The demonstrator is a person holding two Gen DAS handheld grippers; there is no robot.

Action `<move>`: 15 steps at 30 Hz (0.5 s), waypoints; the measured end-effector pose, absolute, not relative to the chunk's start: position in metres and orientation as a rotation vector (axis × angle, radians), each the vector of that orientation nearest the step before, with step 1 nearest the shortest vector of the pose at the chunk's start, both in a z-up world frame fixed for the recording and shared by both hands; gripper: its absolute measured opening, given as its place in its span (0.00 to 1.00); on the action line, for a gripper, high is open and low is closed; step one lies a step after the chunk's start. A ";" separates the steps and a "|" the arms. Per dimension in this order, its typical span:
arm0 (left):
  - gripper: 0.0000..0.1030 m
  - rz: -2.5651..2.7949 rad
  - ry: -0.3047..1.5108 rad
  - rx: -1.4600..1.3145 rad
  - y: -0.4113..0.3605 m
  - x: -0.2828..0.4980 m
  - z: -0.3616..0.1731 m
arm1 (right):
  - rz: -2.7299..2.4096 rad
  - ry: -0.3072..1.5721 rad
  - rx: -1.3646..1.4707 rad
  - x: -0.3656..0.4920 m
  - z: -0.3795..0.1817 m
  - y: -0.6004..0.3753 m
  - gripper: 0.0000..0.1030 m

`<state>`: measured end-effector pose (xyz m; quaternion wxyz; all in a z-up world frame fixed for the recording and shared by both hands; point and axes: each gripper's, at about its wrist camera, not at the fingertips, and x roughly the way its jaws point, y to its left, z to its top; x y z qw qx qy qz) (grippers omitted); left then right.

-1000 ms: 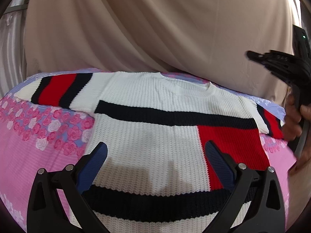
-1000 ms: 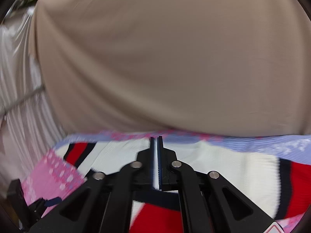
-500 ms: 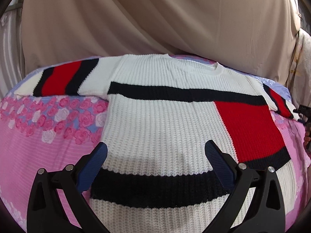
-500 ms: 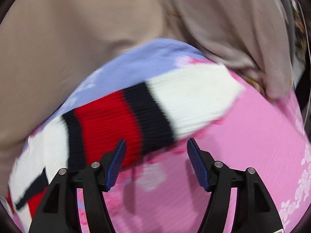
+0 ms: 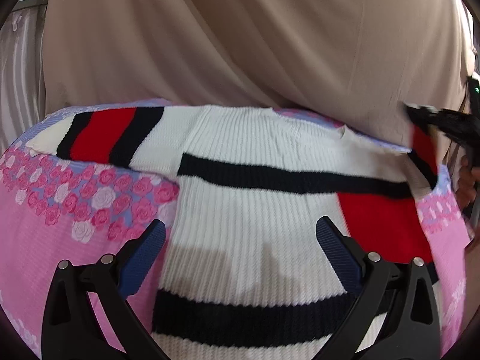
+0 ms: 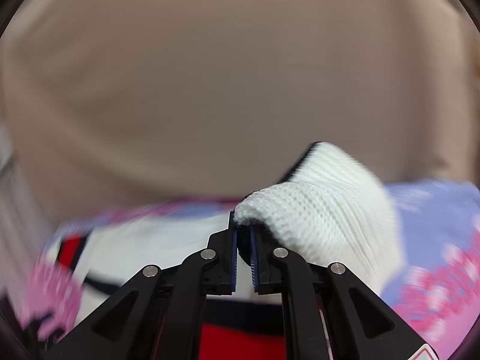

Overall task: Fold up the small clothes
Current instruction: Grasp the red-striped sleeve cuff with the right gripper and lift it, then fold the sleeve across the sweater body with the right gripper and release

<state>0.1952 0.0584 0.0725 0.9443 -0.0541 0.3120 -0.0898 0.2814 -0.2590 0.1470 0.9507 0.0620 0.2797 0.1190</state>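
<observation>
Lying flat on a pink cloth printed with roses and a lavender band, the white ribbed knit sweater with black stripes and red blocks fills the middle of the left wrist view, its hem at the near edge and its neckline at the far edge. One sleeve, banded black, red and black, stretches out to the far left and rests on the floral border.

The left tool hovers over the near part of the sweater body with its blue ribbed pads spread wide apart, gripping nothing; one pad sits above the pink cloth beside the sweater's left edge, the other above the white knit near the red block.

At the right edge of that view the right tool appears as a blurred black shape at the sweater's other sleeve, with a bit of the person's hand beside it. In its own view the right tool has its pads pressed almost together, pinching the white knit cuff of the right sleeve, which bunches up over the fingertips (the fabric and background are motion-blurred). A beige draped fabric fills the far background in both views.
</observation>
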 end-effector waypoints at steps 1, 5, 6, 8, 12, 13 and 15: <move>0.95 -0.190 0.637 -0.122 0.056 0.200 0.074 | 0.291 0.597 0.074 0.284 0.136 -0.228 0.11; 0.95 -0.235 0.717 -0.181 0.051 0.227 0.065 | 0.341 0.681 -0.088 0.281 0.080 -0.155 0.21; 0.95 -0.251 0.740 -0.201 0.052 0.234 0.061 | 0.339 0.687 -0.069 0.277 0.074 -0.161 0.22; 0.95 -0.278 0.786 -0.247 0.057 0.251 0.053 | 0.297 0.689 0.018 0.265 0.071 -0.199 0.32; 0.95 -0.317 0.859 -0.361 0.062 0.282 0.036 | 0.115 0.669 0.097 0.244 0.066 -0.264 0.55; 0.95 -0.326 0.871 -0.379 0.060 0.287 0.033 | 0.072 0.683 0.136 0.241 0.065 -0.285 0.56; 0.95 -0.348 0.887 -0.379 0.048 0.290 0.030 | 0.049 0.708 0.226 0.233 0.059 -0.315 0.57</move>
